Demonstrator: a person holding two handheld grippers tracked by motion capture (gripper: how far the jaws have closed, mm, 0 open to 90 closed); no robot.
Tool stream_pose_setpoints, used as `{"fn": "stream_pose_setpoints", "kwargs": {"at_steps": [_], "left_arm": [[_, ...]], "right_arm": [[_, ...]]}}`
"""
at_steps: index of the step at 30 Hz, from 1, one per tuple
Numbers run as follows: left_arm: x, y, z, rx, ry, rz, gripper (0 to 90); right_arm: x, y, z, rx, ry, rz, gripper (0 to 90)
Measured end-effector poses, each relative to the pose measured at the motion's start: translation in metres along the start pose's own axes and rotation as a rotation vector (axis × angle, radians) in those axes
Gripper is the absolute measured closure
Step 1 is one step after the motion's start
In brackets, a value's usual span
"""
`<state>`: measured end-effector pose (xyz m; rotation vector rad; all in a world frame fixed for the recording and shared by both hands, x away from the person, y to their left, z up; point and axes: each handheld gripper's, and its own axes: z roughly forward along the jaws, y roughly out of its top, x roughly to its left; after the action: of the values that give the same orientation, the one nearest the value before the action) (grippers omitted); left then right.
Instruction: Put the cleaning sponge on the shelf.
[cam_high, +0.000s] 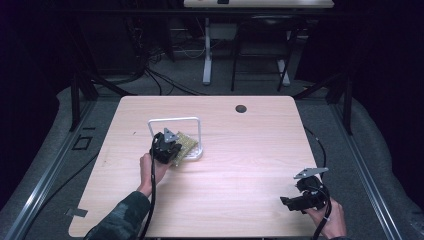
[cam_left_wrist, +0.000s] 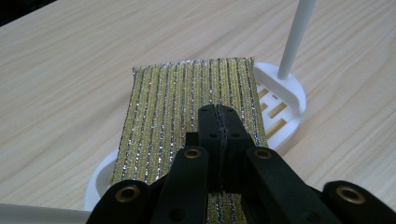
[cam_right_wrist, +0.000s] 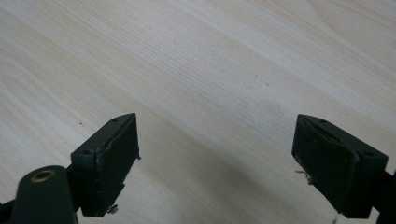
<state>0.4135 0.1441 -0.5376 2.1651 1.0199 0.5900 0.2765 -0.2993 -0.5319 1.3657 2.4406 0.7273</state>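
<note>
A gold, silver-striped scouring pad lies flat across a white rack with a tall wire handle. The pad and rack sit left of the table's middle. My left gripper hovers just over the pad, its jaws pressed together with nothing visible between them. In the high view the left gripper sits at the rack's near left side. My right gripper rests near the table's front right corner. Its jaws stand wide apart over bare wood.
The light wooden table has a dark round hole near its far edge. A second desk and cables stand on the floor beyond. Black cables trail from both grippers toward the near edge.
</note>
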Motion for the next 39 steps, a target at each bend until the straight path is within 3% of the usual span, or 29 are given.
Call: {"fn": "stream_pose_setpoints", "kwargs": {"at_steps": [7, 16, 18, 21, 28, 39], "left_arm": [[0.000, -0.001, 0.006, 0.041, -0.003, 0.011, 89.5], [0.000, 0.000, 0.009, 0.030, 0.003, 0.002, 87.4], [0.001, 0.000, 0.007, 0.033, -0.003, -0.002, 82.7], [0.003, 0.002, 0.005, 0.036, -0.016, -0.020, 67.5], [-0.002, 0.008, -0.003, 0.006, -0.021, -0.047, 43.2], [-0.013, 0.013, -0.023, -0.003, -0.044, -0.034, 24.5]], "right_arm": [[0.001, 0.000, 0.001, 0.003, 0.005, -0.004, 14.5], [0.001, -0.001, -0.001, 0.005, 0.002, -0.002, 14.4], [0.001, -0.001, -0.001, 0.004, 0.002, -0.002, 14.4], [0.001, -0.001, -0.001, 0.006, 0.003, -0.006, 14.5], [0.001, -0.001, -0.001, 0.005, 0.001, -0.005, 14.5], [0.001, -0.001, -0.002, 0.000, -0.003, -0.002, 14.5]]}}
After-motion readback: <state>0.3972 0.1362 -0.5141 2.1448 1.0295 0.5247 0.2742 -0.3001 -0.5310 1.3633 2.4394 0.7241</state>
